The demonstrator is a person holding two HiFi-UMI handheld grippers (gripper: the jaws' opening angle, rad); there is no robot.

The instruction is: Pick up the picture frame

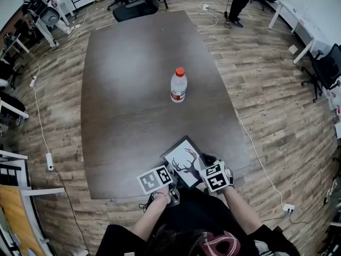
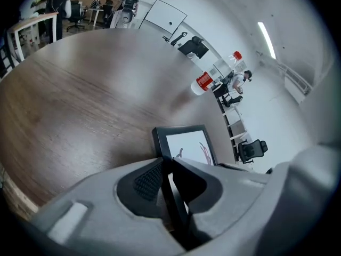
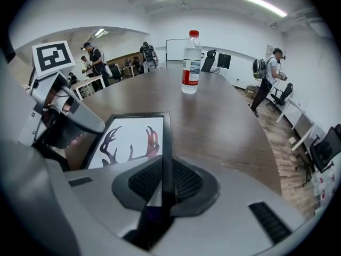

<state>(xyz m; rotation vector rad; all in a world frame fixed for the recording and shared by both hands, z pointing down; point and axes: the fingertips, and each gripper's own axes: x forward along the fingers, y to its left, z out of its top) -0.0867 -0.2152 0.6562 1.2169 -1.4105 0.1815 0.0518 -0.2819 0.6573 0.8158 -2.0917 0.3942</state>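
Note:
The picture frame (image 1: pixel 185 161) is black-edged with a deer-head print. It sits near the front edge of the dark wooden table (image 1: pixel 128 100), tilted up toward me. My left gripper (image 1: pixel 171 176) is shut on the frame's near left edge. In the left gripper view the thin black edge (image 2: pixel 173 193) runs between the ribbed pads (image 2: pixel 149 180). My right gripper (image 1: pixel 205 168) is shut on the frame's right edge. In the right gripper view the print (image 3: pixel 130 140) lies just ahead, and the left gripper (image 3: pixel 69 116) shows on the frame's far side.
A clear water bottle (image 1: pixel 178 85) with a red cap and red label stands upright mid-table, well beyond the frame. Office chairs (image 1: pixel 133 1) stand past the table's far end. Cables run over the wooden floor (image 1: pixel 266 89) on both sides.

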